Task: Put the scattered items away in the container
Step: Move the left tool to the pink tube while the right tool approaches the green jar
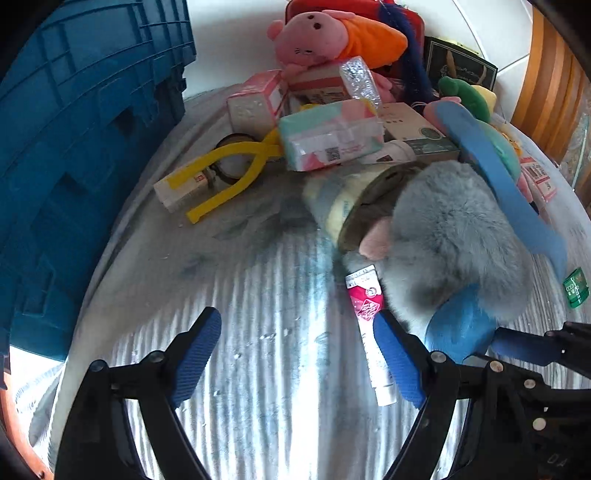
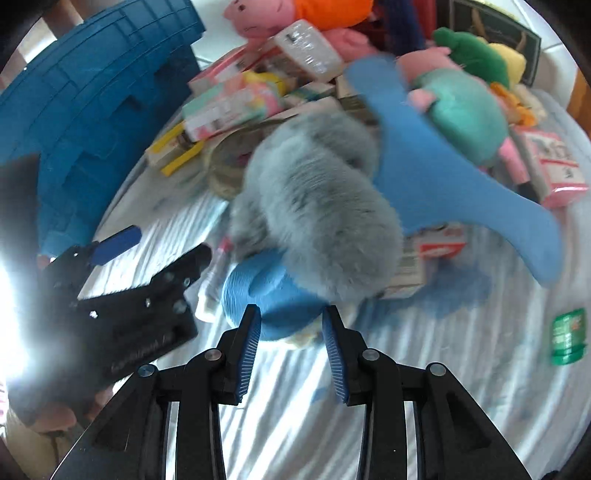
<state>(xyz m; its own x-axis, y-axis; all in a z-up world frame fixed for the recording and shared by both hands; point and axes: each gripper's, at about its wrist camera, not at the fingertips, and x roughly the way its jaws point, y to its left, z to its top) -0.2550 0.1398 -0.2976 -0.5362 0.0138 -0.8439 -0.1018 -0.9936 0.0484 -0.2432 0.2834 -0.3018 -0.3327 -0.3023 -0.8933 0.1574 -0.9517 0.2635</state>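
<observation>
The left gripper (image 1: 297,354) hangs low with its jaws spread wide and nothing between them; the right gripper (image 2: 291,345) sits just beside it, jaws partly apart, its blue pads (image 2: 250,349) facing each other; neither grips anything.

- Ribbed blue plastic crate (image 1: 74,147): cut off by the left and top picture edges in both views; its interior is not shown.
- Fluffy grey plush toy with blue felt limbs (image 2: 325,206): motion-blurred in the right wrist view; its face cannot be made out.
- White tube with pink label (image 1: 367,314): upper end hidden under the grey plush, just ahead of the left gripper (image 1: 295,354); print illegible.
- Small green plastic item (image 2: 569,338), right of the right gripper (image 2: 291,328): too small and blurred to identify.
- Red case (image 1: 413,22), far ahead: mostly hidden behind the pink and orange plush (image 1: 332,37).
</observation>
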